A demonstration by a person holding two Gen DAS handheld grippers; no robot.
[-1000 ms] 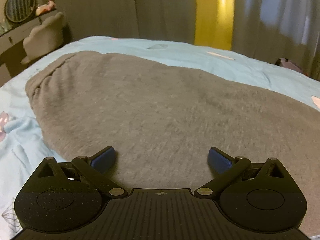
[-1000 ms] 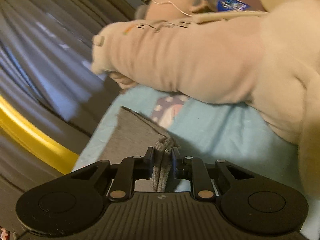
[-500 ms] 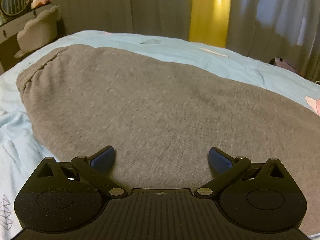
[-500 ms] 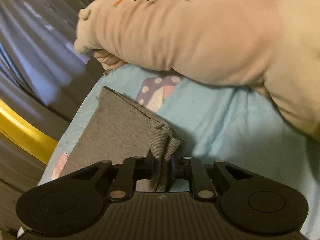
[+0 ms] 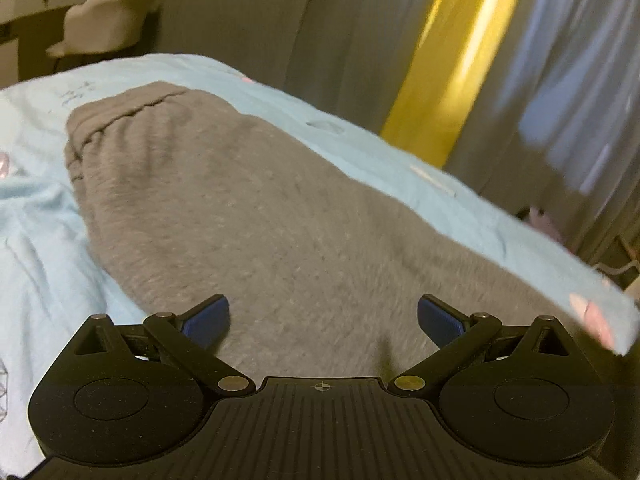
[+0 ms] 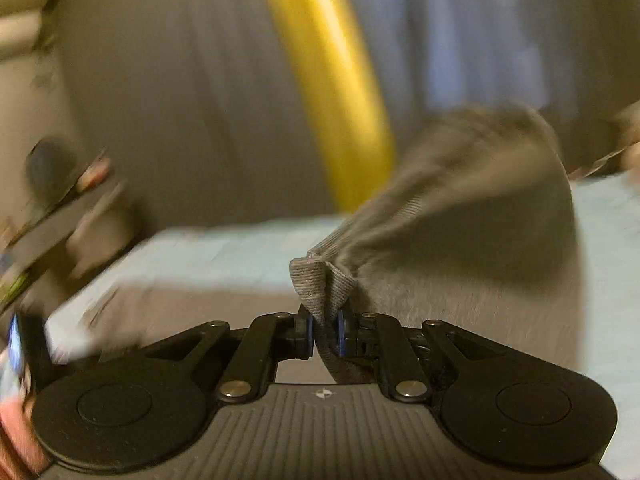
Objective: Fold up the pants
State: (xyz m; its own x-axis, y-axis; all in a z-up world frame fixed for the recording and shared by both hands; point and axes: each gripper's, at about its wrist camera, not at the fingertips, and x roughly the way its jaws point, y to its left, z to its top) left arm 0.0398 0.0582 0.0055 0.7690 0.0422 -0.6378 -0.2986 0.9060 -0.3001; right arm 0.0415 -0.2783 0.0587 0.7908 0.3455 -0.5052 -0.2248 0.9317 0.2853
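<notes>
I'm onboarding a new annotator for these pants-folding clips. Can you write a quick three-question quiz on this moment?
1. True or false: the left gripper is clamped on the grey pants.
2. What does the right gripper hold? A) a pillow corner B) the ribbed cuff of the pants C) nothing
3. Fill in: the pants lie on a light ____ bedsheet.

Key:
1. False. Its jaws stand wide apart above the fabric.
2. B. The blue pads pinch the bunched cuff, and the lifted leg trails away to the right.
3. Blue.
</notes>
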